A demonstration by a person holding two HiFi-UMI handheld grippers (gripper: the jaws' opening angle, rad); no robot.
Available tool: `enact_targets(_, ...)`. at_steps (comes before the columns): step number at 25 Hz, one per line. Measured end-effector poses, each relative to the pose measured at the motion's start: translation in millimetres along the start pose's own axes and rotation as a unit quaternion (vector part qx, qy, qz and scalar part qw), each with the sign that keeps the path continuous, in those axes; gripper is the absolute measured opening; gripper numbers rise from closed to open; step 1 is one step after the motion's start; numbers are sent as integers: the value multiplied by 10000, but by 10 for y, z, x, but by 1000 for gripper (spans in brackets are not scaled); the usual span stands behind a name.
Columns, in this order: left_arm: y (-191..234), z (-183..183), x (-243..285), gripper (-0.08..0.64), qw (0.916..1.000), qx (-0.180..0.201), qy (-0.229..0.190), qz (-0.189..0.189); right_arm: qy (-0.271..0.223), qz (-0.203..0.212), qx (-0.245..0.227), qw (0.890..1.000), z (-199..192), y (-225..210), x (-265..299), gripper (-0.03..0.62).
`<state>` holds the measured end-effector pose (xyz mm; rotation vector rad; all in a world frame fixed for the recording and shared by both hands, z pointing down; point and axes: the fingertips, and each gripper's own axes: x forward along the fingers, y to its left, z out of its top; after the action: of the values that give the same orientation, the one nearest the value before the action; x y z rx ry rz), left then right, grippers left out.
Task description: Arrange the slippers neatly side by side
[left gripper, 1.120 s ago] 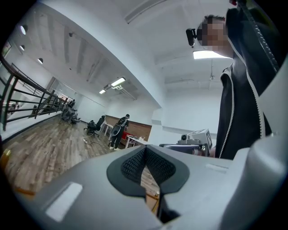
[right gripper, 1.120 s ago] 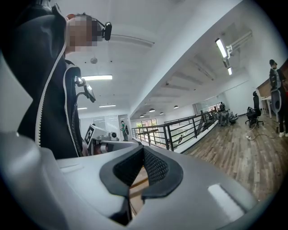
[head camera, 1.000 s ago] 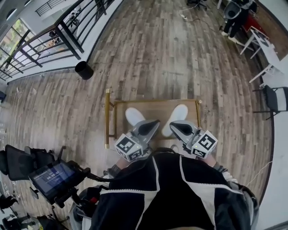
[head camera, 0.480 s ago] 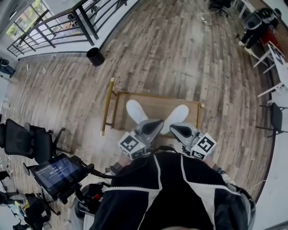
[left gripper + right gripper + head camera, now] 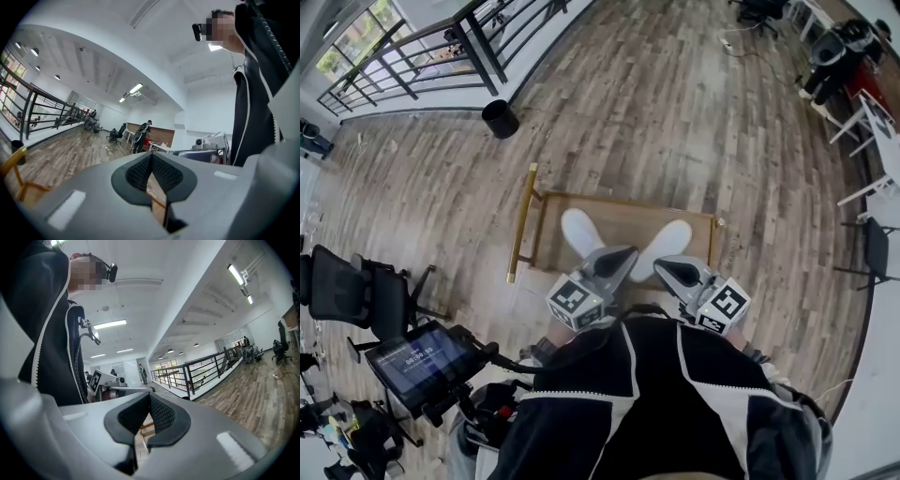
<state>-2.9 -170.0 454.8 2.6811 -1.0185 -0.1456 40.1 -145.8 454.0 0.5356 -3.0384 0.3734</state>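
Note:
Two white slippers lie on a low wooden table with a gold frame, splayed apart in a V. The left slipper points up-left and the right slipper points up-right. My left gripper hovers over the near end of the left slipper, its jaws shut and empty. My right gripper hovers by the near end of the right slipper, also shut and empty. In the left gripper view the pads meet with nothing between them; the right gripper view shows its pads the same way. The slippers' heels are hidden under the grippers.
A black bin stands on the plank floor beyond the table, near a black railing. Black chairs and a mounted tablet are at the left. White tables and a dark chair line the right.
The head camera has swung, so the bin and the table sit further right and higher in view. Both grippers stay shut over the slippers' near ends.

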Motion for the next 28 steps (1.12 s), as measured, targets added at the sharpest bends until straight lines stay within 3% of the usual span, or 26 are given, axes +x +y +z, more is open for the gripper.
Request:
enact_targets(7, 546, -383, -56, 17, 9955, -541, 501, 594, -62, -26, -88, 9999, 112, -42, -3, 5)
enact_targets(10, 791, -693, -161, 17, 9876, -911, 829, 978, -24, -100, -32, 9999, 72, 20, -54, 5)
enact_targets(12, 983, -869, -232, 106, 9791, -1328, 920, 1236, -23, -155, -23, 9999, 66, 52, -77, 5)
enact_targets(13, 1095, -958, -272, 107, 9738, -1494, 971, 1413, -27, -186, -24, 9998, 71, 65, -87, 5)
enact_targets(15, 1345, -1167, -366, 120, 9602, -1758, 1146, 1845, -32, -247, -24, 9997, 83, 96, -111, 5)
enact_targets(17, 1600, -1423, -442, 147, 9411, -2073, 1390, 2281, -34, -312, -33, 9995, 84, 101, -140, 5)
enact_targets(20, 1954, -1812, -478, 195, 9022, -2797, 1546, 2897, 6, -484, -16, 9988, 47, -13, -221, 5)
enact_targets(23, 2272, -2035, -499, 226, 8698, -3138, 1598, 3457, 17, -642, 45, 9979, 25, -170, -302, 5)
enact_targets(25, 2373, -2122, -515, 232, 8554, -3286, 1648, 3649, 25, -777, 20, 9970, 21, -182, -373, 5)
enact_targets(28, 2418, -2282, -502, 232, 8434, -3326, 1914, 3762, 58, -1060, -20, 9943, 16, -144, -543, 5)
